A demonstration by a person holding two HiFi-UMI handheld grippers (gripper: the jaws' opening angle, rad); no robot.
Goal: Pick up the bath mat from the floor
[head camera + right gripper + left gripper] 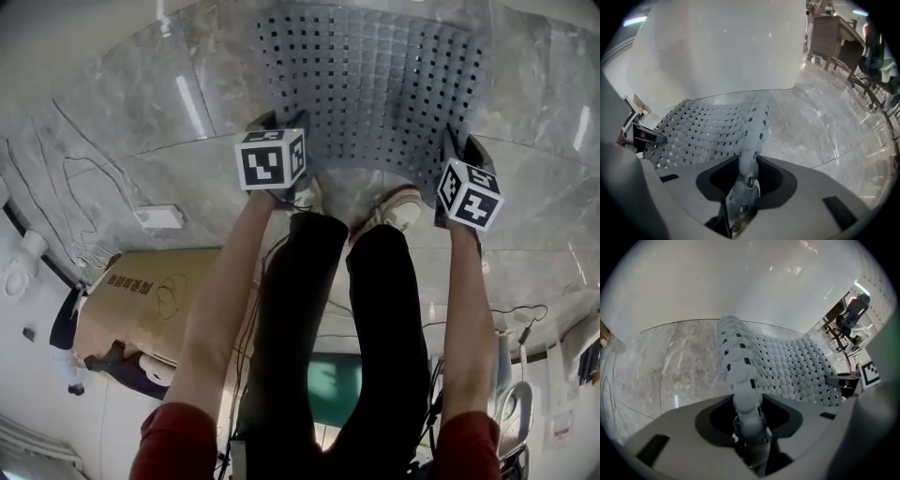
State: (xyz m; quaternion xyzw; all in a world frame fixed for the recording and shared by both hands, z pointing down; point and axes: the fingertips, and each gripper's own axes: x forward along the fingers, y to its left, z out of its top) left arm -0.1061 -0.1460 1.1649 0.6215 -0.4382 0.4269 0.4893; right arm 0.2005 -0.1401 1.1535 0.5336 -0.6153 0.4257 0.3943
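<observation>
Bath mat [375, 84]: lying spread on the marble floor [169, 169], near edge curling upward | left gripper [749, 427]: jaws pinching mat's left corner | right gripper [743, 187]: jaws pinching mat's right corner

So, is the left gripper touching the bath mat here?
Touching. In the left gripper view, the left gripper has its jaws closed on the edge of the bath mat, with no gap at either side.
</observation>
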